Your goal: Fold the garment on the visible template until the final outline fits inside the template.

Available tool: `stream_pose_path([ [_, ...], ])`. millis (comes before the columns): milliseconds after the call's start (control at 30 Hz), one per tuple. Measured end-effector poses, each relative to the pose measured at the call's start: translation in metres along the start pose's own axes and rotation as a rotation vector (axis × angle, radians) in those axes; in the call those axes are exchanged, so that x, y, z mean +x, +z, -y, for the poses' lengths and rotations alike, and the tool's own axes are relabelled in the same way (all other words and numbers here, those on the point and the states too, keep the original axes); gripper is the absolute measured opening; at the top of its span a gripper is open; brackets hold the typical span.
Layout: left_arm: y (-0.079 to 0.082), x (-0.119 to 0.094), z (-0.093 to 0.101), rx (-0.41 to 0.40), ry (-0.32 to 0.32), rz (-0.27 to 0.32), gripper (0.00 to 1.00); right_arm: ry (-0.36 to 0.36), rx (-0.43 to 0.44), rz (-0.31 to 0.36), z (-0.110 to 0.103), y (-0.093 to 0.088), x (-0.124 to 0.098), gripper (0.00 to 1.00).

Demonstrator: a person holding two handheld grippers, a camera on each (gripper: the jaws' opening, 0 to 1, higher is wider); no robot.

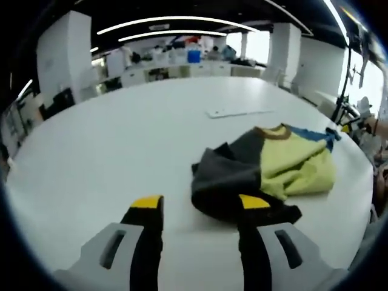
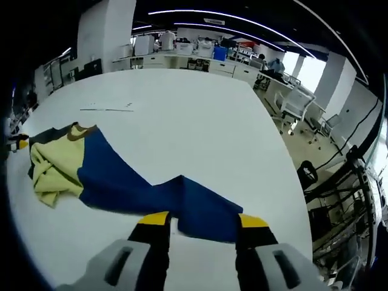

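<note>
The garment (image 1: 267, 173) is seen lying crumpled on the white table (image 1: 121, 151). In the left gripper view it is shown as a heap of dark grey and yellow-green cloth with a brown collar and a strip of blue at the far edge. In the right gripper view (image 2: 121, 179) its blue sleeve or panel is spread toward the camera, with the yellow part bunched at the far left. A flat pale strip (image 1: 239, 112) is seen beyond the garment; whether this belongs to the template cannot be told, and no clear template outline is made out.

The left gripper (image 1: 200, 209) is held with its jaws apart and empty, the right jaw tip just over the dark edge of the garment. The right gripper (image 2: 200, 221) is likewise held with jaws apart, empty, at the near hem of the blue cloth.

The step in hand is judged to be the first: the garment is not yet flattened, let alone folded. For the next move, each edge would need to be pinched and the cloth drawn apart and laid flat.
</note>
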State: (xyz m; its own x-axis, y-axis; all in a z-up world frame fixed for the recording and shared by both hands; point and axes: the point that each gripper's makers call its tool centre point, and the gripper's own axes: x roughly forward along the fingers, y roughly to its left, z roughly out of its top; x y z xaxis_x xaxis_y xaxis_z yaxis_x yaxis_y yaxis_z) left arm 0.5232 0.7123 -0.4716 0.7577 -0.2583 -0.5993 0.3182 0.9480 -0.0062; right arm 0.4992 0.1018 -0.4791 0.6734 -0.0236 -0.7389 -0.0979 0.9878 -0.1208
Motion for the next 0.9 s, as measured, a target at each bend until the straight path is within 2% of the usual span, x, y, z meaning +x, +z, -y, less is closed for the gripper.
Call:
stream_pose_path([
  [100, -0.001, -0.004, 0.004, 0.006, 0.002, 0.008, 0.56, 0.032, -0.001, 0.022, -0.012, 0.003, -0.005, 0.56],
  [233, -0.002, -0.009, 0.012, 0.020, 0.016, 0.022, 0.69, 0.079, -0.021, 0.041, -0.031, 0.005, -0.014, 0.64],
  [433, -0.006, -0.015, 0.036, 0.046, -0.012, 0.030, 0.69, 0.137, -0.053, 0.060, -0.063, 0.003, -0.024, 0.76],
  [700, -0.005, -0.020, 0.075, 0.070, -0.082, 0.060, 0.65, 0.213, -0.088, 0.101, -0.103, 0.007, -0.036, 0.82],
  [800, -0.006, -0.020, 0.088, 0.076, -0.087, 0.065, 0.62, 0.244, -0.095, 0.117, -0.118, 0.009, -0.039, 0.84],
  [900, -0.009, -0.016, 0.092, 0.066, -0.069, 0.073, 0.61, 0.276, -0.103, 0.141, -0.136, 0.011, -0.043, 0.84],
])
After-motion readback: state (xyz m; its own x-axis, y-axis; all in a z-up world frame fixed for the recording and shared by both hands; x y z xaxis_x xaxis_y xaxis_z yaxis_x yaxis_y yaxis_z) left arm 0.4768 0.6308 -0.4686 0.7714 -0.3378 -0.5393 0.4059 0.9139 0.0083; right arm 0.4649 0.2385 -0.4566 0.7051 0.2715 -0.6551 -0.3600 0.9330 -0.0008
